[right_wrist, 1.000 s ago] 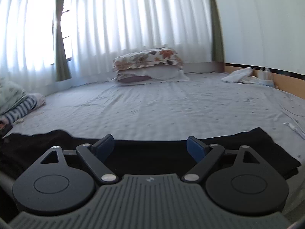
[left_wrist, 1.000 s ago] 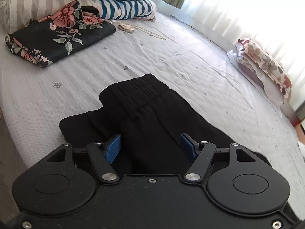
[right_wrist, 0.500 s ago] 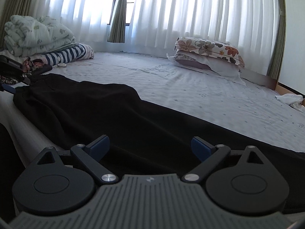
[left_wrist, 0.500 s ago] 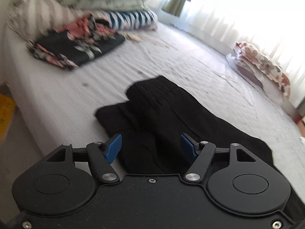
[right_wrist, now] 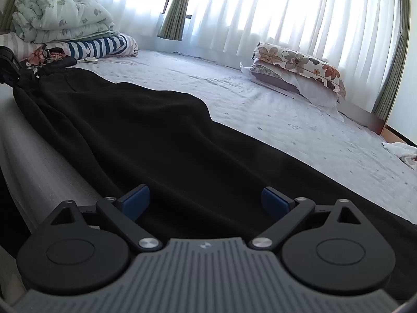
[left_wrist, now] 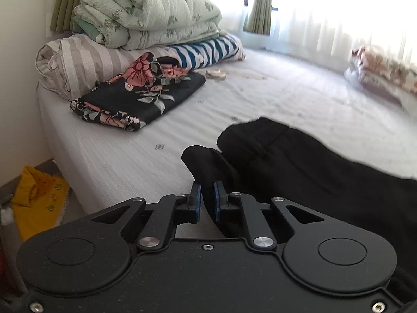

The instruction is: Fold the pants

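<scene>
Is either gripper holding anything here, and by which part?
Left gripper is closing on the black fabric pants, pinching a fold at the waist end. Right gripper is open, holding nothing.

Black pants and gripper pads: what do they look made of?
Black pants: soft matte fabric, possibly knit; it drapes, creases and shows no sheen. Left gripper, closing on a fold of them: fingertips faced in blue, matte, probably rubber or foam.

Black pants (right_wrist: 161, 130) stretch across the bed (right_wrist: 273, 120); right gripper (right_wrist: 206, 200) jaws wide apart.
</scene>
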{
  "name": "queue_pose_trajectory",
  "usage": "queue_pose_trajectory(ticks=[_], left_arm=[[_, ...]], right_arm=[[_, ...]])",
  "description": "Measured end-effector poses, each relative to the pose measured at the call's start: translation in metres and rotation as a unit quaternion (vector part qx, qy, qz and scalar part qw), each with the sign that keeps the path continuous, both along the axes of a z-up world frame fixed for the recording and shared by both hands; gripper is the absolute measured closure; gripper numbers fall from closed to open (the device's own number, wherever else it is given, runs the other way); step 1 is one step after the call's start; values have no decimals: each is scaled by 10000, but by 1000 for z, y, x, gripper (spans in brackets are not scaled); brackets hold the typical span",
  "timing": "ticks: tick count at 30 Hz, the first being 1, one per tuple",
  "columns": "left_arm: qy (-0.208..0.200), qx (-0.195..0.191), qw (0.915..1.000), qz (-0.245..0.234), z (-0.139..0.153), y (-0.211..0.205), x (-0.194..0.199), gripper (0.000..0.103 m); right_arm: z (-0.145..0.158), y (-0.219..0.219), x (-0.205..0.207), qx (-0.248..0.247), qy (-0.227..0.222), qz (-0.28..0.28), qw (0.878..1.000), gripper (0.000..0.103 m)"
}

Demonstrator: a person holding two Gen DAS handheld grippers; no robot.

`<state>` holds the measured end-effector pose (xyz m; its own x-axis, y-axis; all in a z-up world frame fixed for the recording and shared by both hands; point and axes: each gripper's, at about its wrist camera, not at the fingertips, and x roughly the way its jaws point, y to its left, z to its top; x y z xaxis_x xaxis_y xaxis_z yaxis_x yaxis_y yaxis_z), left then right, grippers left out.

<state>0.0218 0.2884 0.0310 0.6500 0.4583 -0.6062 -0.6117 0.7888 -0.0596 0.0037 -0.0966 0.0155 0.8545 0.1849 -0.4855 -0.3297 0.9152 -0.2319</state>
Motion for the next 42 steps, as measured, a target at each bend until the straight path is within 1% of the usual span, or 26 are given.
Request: queue_pose_trajectory(ticks=[1,2,3,4,5,7,9,10,12,13,14,16,17,20,24,27,29,32,37,40,42], left_arm=[[176,-52,9998,126,-4,2,2,82],[263,-129,9992,272,-8,5,2,76],[210,-145,9987,436,-8,6,-1,62],[163,-128,9980,592,-5,7,-4,52],[101,-128,9975,691,-1,6,-6,52],[-170,-56,9971,744,11,2,-13,53],[-542,-89,9970,542,23,-3,-16,54],[-748,-212,9963,369,29,-3,-18,56],[-1043,-646,9924,-108,34,0,-13,56],[-1058,-911,9898,-293,34,4,-7,57],[-1007,-1135,9877,-380,32,7,1,57],[-771,-1447,9859,-344,25,12,16,59],[-681,-1513,9857,-282,20,14,23,59],[-552,-1598,9855,-170,5,20,40,60],[-710,-1564,9850,-131,-3,24,57,60],[-759,-1682,9828,-68,0,26,64,90],[-857,-1602,9833,-125,10,24,63,95],[-1004,-1518,9830,-256,33,21,58,97],[-1251,-1650,9777,-361,68,23,43,98],[-1380,-1629,9762,-389,79,24,31,98],[-1391,-1574,9769,-383,83,25,23,98]], right_arm=[[-2,0,2,10,34,-15,10000,4],[-4,0,2,26,59,-31,10000,4],[-5,-2,3,55,78,-41,9999,4],[-6,-2,4,81,88,-46,9999,3],[-6,-3,4,101,92,-50,9999,3],[-6,-5,7,152,106,-56,9998,2],[-6,-6,9,209,117,-71,9997,2],[-6,-6,11,230,117,-79,9996,2],[-7,-6,11,252,95,-94,9996,2],[-8,-7,11,253,82,-95,9996,2],[-8,-6,11,250,66,-92,9996,2],[-10,-6,11,245,30,-97,9996,2],[-10,-5,11,246,14,-97,9996,2],[-11,-5,9,303,-44,-62,9995,2],[-12,-4,9,460,-31,52,9989,2],[-12,0,11,480,-73,108,9988,2],[-11,4,13,474,-108,145,9987,2],[-12,9,14,479,-150,241,9985,2],[-13,18,12,475,-234,424,9977,2],[-15,22,10,351,-422,307,9980,3],[-17,22,7,227,-577,92,9980,10]])
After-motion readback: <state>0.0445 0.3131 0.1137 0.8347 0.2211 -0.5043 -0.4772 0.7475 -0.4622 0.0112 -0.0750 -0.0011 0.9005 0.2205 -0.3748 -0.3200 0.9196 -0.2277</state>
